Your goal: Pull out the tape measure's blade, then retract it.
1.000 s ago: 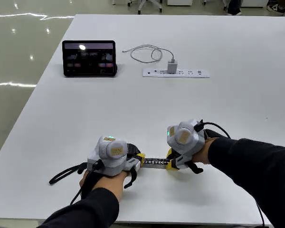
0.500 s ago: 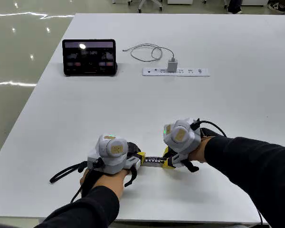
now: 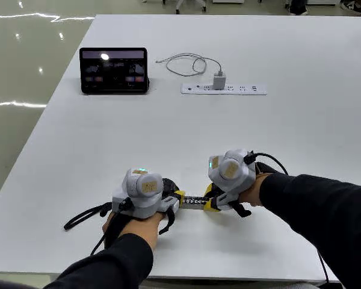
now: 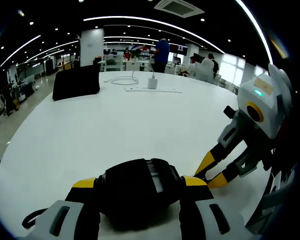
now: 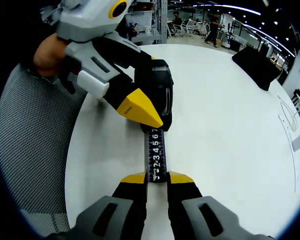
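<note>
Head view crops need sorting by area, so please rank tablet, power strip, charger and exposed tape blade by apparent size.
1. tablet
2. power strip
3. charger and exposed tape blade: look alike, so not ranked.

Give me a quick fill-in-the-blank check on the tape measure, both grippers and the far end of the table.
The left gripper is shut on the tape measure's case, whose colour is ____. The right gripper is shut on the blade, whose highest readable number is ____. In the head view, the tablet is ____ of the power strip.
Missing words: black; 7; left.
</note>
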`<state>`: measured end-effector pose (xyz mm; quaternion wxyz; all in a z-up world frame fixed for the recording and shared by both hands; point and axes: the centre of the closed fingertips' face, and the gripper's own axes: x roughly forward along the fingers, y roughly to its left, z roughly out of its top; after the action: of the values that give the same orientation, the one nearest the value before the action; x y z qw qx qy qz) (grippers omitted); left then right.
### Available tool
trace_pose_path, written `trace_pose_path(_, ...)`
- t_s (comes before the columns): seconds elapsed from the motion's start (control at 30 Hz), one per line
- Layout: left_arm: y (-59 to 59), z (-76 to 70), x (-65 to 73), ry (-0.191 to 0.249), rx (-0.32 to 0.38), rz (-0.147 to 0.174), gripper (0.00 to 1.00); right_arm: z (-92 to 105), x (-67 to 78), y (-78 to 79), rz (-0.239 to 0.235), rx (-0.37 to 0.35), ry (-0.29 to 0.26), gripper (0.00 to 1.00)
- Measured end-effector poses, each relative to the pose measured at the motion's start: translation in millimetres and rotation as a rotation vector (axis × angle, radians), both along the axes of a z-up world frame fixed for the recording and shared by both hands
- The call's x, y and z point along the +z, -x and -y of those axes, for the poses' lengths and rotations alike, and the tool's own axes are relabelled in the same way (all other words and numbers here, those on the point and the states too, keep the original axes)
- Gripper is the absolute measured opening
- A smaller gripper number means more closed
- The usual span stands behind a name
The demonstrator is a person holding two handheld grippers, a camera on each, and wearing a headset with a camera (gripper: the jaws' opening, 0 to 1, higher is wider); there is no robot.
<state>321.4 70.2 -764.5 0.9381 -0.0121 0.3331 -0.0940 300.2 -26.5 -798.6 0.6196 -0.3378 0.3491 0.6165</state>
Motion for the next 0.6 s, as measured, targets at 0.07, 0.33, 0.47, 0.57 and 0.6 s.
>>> trace_pose_path(0.07,0.2,0.2,0.0,0.001,0.000,-0.001,0.60,-0.7,0.1,0.0,-0.002,0.000,-0.002,0.10)
trace_pose_path(0.33,0.7,0.9,0.2,0.006,0.003,0.000,0.60,-6.2,-0.5,1.0,-0.007,0.003,-0.007,0.10)
trace_pose_path(0.47,0.9,1.1,0.5,0.008,0.004,-0.001,0.60,-7.0,-0.3,1.5,-0.007,0.002,-0.006,0.10)
trace_pose_path(0.57,0.8,1.2,0.6,0.008,0.003,-0.002,0.60,-8.3,-0.3,1.2,-0.011,-0.009,-0.008,0.11)
trace_pose_path(0.6,1.0,1.4,0.7,0.008,0.004,-0.002,0.60,-8.8,0.1,1.3,-0.011,-0.011,-0.010,0.11)
